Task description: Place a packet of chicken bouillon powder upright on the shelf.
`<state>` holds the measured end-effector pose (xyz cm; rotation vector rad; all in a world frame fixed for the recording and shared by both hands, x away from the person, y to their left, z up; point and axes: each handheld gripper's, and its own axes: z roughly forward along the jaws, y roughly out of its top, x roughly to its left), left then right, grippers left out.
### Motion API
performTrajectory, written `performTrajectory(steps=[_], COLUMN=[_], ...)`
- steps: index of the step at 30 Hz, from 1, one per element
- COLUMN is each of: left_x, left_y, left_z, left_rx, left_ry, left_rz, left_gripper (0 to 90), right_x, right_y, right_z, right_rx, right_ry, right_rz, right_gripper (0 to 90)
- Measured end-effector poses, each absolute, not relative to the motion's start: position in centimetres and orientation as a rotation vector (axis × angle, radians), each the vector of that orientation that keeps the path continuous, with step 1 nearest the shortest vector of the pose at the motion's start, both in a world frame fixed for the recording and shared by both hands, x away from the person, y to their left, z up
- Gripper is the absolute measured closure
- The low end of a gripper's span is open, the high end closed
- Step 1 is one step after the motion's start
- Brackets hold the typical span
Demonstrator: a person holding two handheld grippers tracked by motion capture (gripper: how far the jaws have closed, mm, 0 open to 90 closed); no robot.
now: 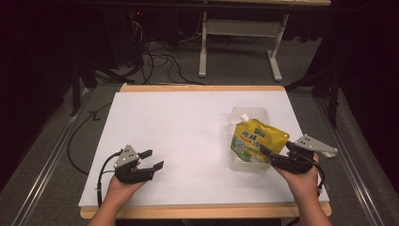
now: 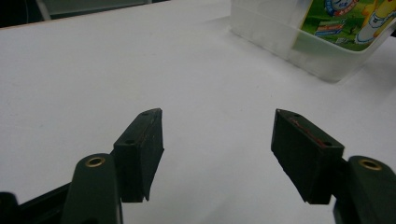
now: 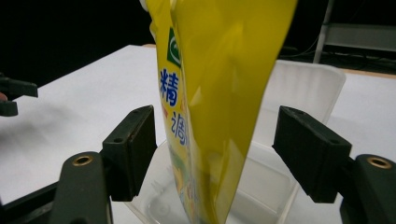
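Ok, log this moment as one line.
left gripper: open, idle | right gripper: open around yellow pouch, pads clear | pouch stands in clear tub

One pouch (image 1: 256, 140), one tub (image 1: 250, 163) (clear), two hand-held grippers.

White table (image 1: 188, 136), wood-edged; clear plastic tub (image 1: 256, 115) on right half, holding yellow pouch (image 1: 254, 139)

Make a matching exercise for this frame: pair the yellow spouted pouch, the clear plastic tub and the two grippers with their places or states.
Things:
1. yellow spouted refill pouch
2. clear plastic rectangular tub
3. left gripper
4. right gripper

States:
A. open over bare white table, nothing between the jaws
B. stands in the tub
C. rests on the table's right side
D. jaws apart on either side of the pouch, pads not touching it

Pairs: 1-B, 2-C, 3-A, 4-D
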<state>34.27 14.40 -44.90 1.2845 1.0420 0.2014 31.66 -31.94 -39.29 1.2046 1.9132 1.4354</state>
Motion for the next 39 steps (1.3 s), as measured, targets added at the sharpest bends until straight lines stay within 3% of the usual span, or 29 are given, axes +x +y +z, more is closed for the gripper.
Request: performTrajectory(steps=[20, 29, 39], left_x=[34.3, 34.2, 34.0], left_y=[14.1, 14.0, 13.8], left_z=[-45.1, -44.9, -44.9], left_rx=[1.296, 1.29, 1.295], left_ry=[1.041, 1.037, 1.028], left_rz=[0.197, 0.195, 0.192], left_gripper=[34.7, 34.7, 34.7], right_x=[29.1, 27.7, 27.3], right_y=[-34.0, -31.6, -27.2], right_z=[-34.6, -32.3, -32.4], right_rx=[1.126, 1.013, 0.901], right_ry=[1.762, 1.784, 1.895], right_rz=[1.464, 1.516, 1.584], right_gripper=[28.8, 25.6, 20.7])
